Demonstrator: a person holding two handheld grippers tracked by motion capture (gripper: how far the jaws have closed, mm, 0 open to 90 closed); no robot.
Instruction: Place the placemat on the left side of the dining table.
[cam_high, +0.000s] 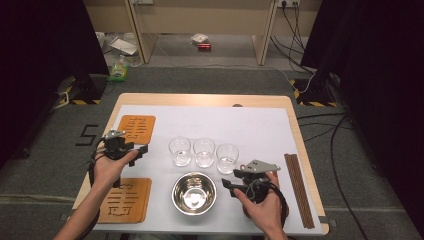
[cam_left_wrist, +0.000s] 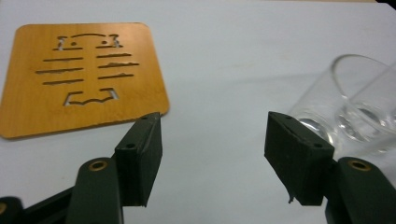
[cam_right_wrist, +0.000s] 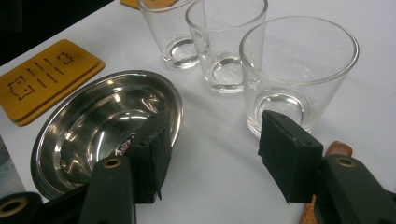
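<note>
Three clear glasses stand in a row mid-table: left glass (cam_high: 180, 151), middle glass (cam_high: 204, 152), right glass (cam_high: 227, 158). In front of them sits a steel bowl (cam_high: 194, 192). My left gripper (cam_high: 139, 150) hovers left of the glasses, beside the far wooden coaster (cam_high: 136, 128). In the left gripper view it (cam_left_wrist: 212, 154) is open over bare white mat, with the coaster (cam_left_wrist: 79, 77) ahead left and glasses (cam_left_wrist: 345, 112) at the right. My right gripper (cam_high: 230, 186) is open, right of the bowl. In its own view it (cam_right_wrist: 212, 149) points between the bowl (cam_right_wrist: 93, 135) and the nearest glass (cam_right_wrist: 299, 70), holding nothing.
A second wooden coaster (cam_high: 124, 200) lies at the near left under the left forearm. Long brown sticks (cam_high: 299, 190) lie along the table's right edge. The white mat (cam_high: 240, 125) covers most of the tabletop. Beyond the table are the floor, cables and dark stands.
</note>
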